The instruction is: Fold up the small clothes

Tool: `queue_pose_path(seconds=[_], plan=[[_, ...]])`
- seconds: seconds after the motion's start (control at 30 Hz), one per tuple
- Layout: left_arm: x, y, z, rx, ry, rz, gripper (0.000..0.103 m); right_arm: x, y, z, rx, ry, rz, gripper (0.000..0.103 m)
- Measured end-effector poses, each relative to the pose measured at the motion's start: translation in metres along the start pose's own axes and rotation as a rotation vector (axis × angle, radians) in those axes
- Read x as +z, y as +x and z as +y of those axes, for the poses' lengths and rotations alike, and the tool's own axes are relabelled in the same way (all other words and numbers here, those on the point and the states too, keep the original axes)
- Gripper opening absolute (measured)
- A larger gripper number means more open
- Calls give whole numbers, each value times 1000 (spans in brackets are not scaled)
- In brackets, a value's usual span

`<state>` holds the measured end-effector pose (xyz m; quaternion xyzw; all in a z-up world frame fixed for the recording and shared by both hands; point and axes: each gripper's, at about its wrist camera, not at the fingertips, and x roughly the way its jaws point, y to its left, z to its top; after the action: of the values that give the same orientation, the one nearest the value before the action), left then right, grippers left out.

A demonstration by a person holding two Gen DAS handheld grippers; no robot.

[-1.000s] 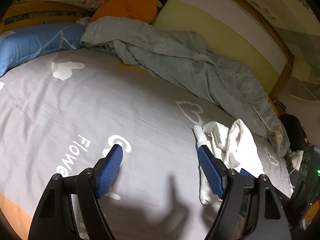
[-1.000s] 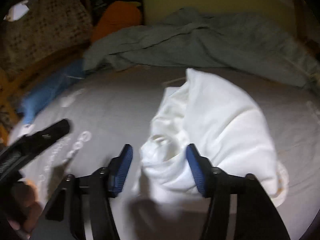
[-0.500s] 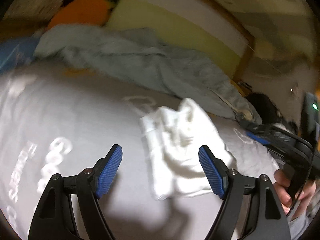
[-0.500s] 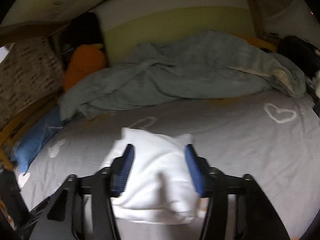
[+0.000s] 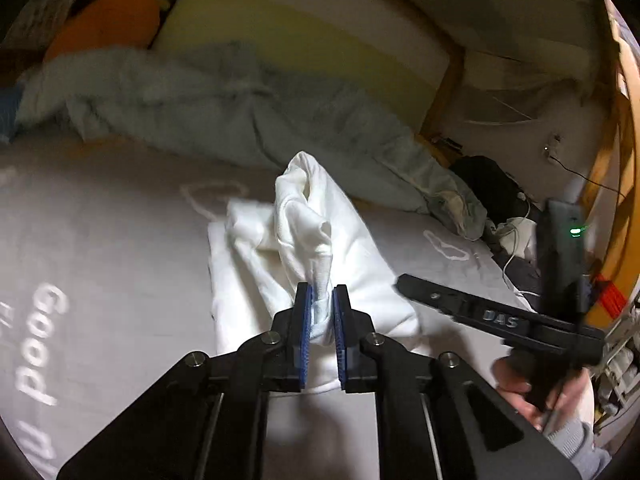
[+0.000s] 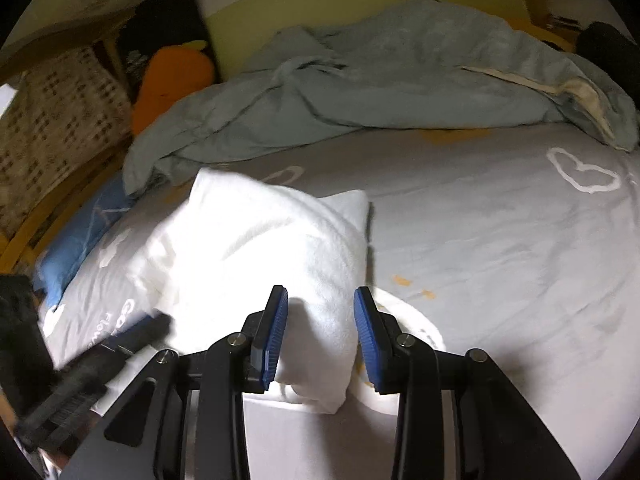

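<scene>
A small white garment [image 5: 256, 248] lies bunched on the grey bed sheet [image 5: 100, 240]. My left gripper [image 5: 322, 312] is shut on a twisted fold of it, and the cloth rises in a peak beyond the pads. In the right wrist view the same white garment [image 6: 248, 248] lies in front of my right gripper [image 6: 320, 320], which is open with a folded edge of the cloth between its blue pads [image 6: 276, 332]. The pads do not press on it. The right gripper also shows in the left wrist view [image 5: 492, 316] at the right.
A crumpled grey-blue duvet [image 6: 380, 92] lies along the back of the bed. An orange pillow [image 6: 172, 80] and a blue pillow [image 6: 84, 240] sit at the left. The wooden bed frame [image 5: 448, 92] and clutter with cables [image 5: 516, 232] are at the right.
My left gripper has gone from wide open to shut on a fold of the white garment. My right gripper has moved in over the garment's edge and stays open.
</scene>
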<state>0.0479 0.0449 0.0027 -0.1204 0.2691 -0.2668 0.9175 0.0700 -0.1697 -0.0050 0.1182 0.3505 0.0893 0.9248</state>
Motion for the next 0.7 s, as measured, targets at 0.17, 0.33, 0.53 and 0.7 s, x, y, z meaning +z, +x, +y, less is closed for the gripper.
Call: queue_pose_path(seconds=[0.17, 0.33, 0.53, 0.7], plan=[[-15, 10, 6, 113, -2, 93, 9, -1, 10, 7, 104, 17, 21, 37], [-29, 39, 26, 149, -63, 181, 13, -17, 43, 2, 60, 52, 115, 38], [-1, 16, 22, 48, -45, 105, 36, -19, 36, 2, 103, 36, 76, 46], [48, 34, 13, 99, -9, 109, 68, -16, 41, -3, 156, 14, 90, 47]])
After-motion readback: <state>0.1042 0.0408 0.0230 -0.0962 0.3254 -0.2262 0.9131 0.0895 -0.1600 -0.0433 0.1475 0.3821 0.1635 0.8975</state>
